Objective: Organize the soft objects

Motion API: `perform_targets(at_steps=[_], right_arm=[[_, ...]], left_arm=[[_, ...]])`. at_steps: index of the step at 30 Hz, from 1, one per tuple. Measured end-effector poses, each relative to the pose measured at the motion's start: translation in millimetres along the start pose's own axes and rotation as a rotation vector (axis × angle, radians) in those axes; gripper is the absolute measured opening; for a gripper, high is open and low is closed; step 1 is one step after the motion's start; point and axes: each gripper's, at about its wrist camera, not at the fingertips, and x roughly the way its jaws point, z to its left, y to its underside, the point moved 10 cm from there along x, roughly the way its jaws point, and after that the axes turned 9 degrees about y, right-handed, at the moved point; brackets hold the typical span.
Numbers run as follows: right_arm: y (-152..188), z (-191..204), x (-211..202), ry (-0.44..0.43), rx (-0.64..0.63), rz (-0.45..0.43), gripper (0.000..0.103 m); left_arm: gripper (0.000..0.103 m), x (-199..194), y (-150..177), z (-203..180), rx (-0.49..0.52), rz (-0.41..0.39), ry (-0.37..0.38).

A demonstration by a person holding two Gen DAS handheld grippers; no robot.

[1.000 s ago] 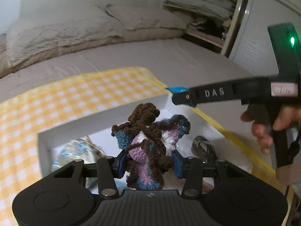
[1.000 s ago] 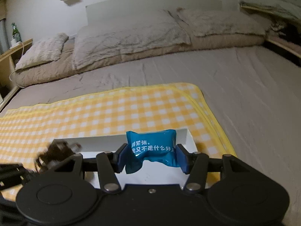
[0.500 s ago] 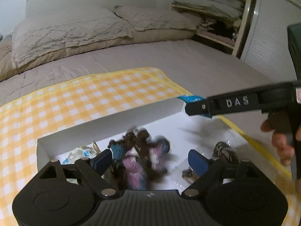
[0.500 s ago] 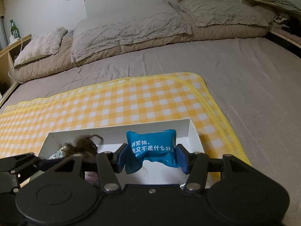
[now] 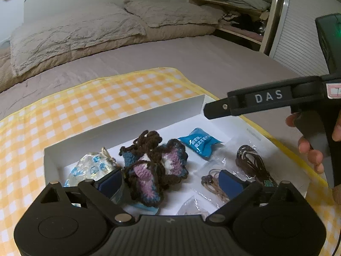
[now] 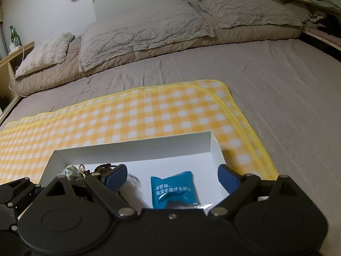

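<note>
White cardboard box [image 5: 149, 115] on the yellow checked blanket [image 5: 85, 106], contents: crocheted yarn piece [image 5: 153, 166] at the box's middle; blue snack packet [image 5: 199, 141] just right of it toward the back wall; clear blue-printed wrapper [image 5: 91, 168] at the left wall; brown cord bundle [image 5: 251, 164] near the right wall. Left gripper [image 5: 170, 181] and right gripper [image 6: 172, 177]: jaws opening wide, pressing on nothing, yarn piece and packet lying loose beneath. Handling, judged: yarn piece light, squashy, best pinched across its thick middle; packet light, slippery, crinkly, best taken by its flat sides.
</note>
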Motion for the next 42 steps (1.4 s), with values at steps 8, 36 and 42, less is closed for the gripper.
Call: perform_targets(at_steps=[8,36,42], right_arm=[[-1,14,-18,-0.022,-0.034,-0.003,0.097],[1,43,-176,-0.020,-0.143,-0.183,0.102],[12,47,-219,-0.040,-0.152,-0.225,0.103]], left_arm=[[0.099,-27,-7,8,-0.041,-0.025,-0.040],[0.103,-212,-8,13,-0.105,-0.190,-0.310],[0.103,-251,10,-4,-0.095,-0.231,-0.374]])
